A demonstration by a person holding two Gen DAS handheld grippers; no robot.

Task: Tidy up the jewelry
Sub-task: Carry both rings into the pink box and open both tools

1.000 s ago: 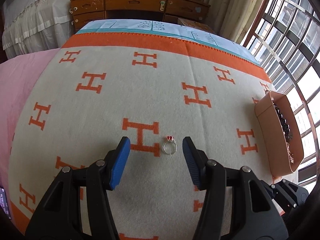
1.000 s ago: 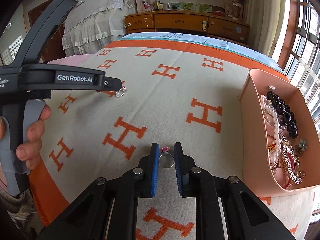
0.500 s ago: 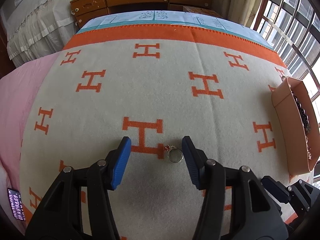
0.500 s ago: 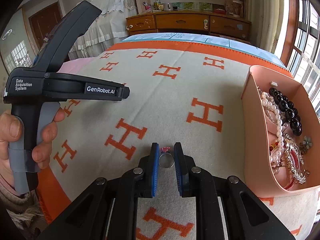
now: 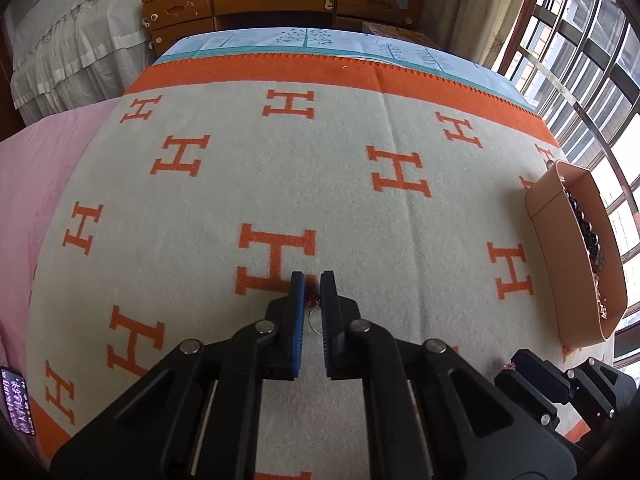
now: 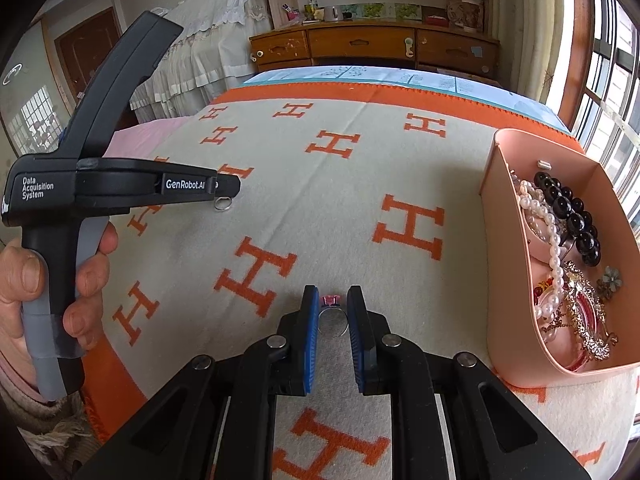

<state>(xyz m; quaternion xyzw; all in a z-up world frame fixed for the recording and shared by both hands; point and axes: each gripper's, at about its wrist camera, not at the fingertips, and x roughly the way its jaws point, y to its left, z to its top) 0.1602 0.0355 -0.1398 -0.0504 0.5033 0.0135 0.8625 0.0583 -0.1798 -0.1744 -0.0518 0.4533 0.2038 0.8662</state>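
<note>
Two wrist views over a bed covered by a cream blanket (image 5: 224, 184) patterned with orange H motifs. In the left wrist view we see the left claw (image 5: 313, 280) with its blue pads drawn close together, clenched on a silver ring with a red stone (image 5: 313, 312); the band shows in the narrow gap between the pads, and the stone sits near the tips. In the right wrist view the same left claw (image 6: 228, 189) appears from the side, gripped by the person's left hand (image 6: 48, 276), and the ring (image 6: 222, 203) hangs just below its tip, above the blanket (image 6: 344, 216); whether it touches the fabric we cannot tell.

The right claw (image 6: 332, 300) is likewise clenched, grasping a second ring with a pink stone (image 6: 331, 316): the band is pressed between the two blue pads, and the pink stone points forward, away from the camera. This ring lies low over the blanket, near the bed's near edge.

A pink storage bin (image 6: 508, 264) stands on the blanket to the right of the right claw, well apart from the left one. Inside we see a white pearl strand (image 6: 554, 256), a string of black beads (image 6: 568, 210) and several gilt pieces, heaped together. In the left wrist view the bin (image 5: 560, 248) sits at the far right edge. A wooden dresser (image 6: 368, 46) stands beyond the foot of the bed.
</note>
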